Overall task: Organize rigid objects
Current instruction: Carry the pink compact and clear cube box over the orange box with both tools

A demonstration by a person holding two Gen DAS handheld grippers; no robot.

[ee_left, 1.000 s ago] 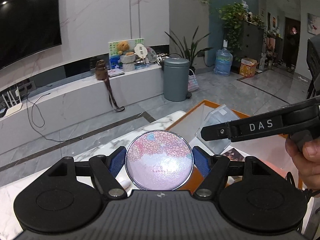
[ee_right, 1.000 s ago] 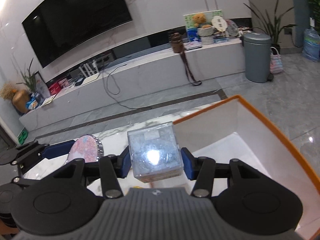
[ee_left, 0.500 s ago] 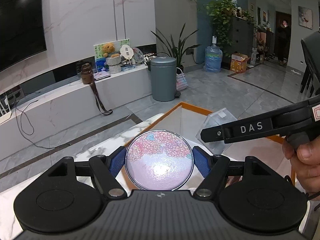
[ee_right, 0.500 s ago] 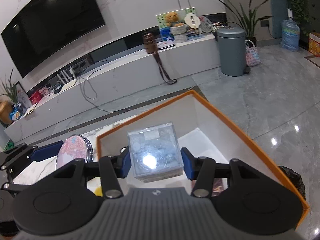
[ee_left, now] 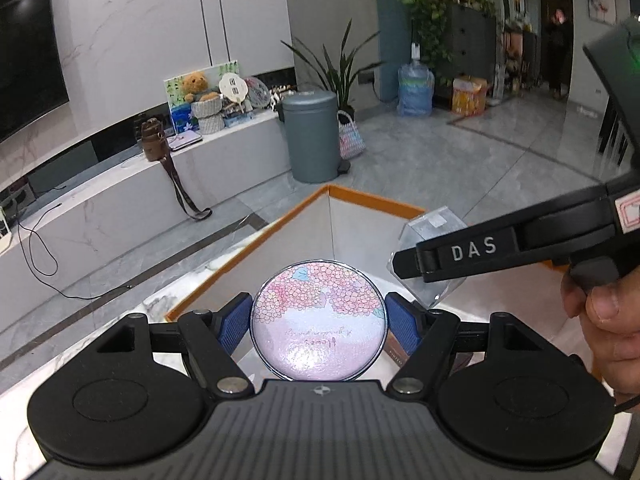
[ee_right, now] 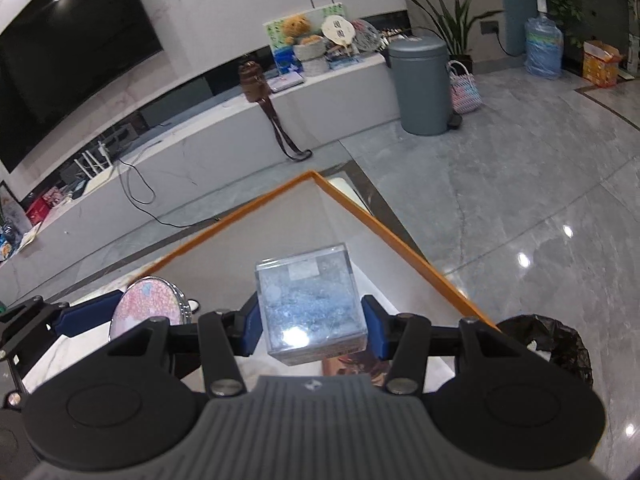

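the left gripper (ee_left: 319,320) clamps a round pink flower-printed compact (ee_left: 319,322) between its blue pads, above the near edge of an orange-rimmed white box (ee_left: 372,204). the right gripper (ee_right: 308,322) clamps a clear plastic cube (ee_right: 310,306) over the box interior, right of the compact.

A grey bin (ee_left: 310,136) stands beside a woven basket (ee_left: 351,137), near a water jug (ee_left: 415,89).
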